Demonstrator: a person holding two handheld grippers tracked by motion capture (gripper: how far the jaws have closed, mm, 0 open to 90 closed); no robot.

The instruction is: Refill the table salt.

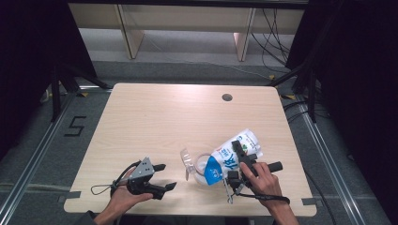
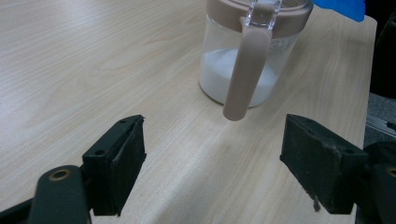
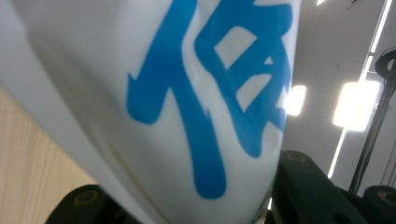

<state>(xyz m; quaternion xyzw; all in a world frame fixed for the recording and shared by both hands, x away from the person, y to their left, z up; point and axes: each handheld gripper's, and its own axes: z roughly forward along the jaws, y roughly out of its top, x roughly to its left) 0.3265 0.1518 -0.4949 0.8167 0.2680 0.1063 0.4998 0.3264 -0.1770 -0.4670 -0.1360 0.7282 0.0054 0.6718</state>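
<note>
Left gripper sits near the front-left of the wooden table, jaws spread wide, nothing between them, pointing toward the jar.

Glass jar stands upright right of the left gripper, near the front middle of the table. Clear walls, white powder or grains filling the bottom part. Brownish-pink lid ring around the top, and a long handle of the same colour hanging down its near side. In the high view the jar's flip lid stands open, tilted to the left.

White pouch with blue print is held tilted over the jar, blue lower end down at the jar mouth, top end up and to the right. Right gripper view shows a big blue character on its white face. Can't tell if anything is pouring.

Right gripper is clamped on the pouch's middle, jaws pressing both sides; the person's right hand grips it from behind.

Round cable hole at the far right of the table. Rest of the tabletop bare; nothing blocking between the left gripper and the jar.
</note>
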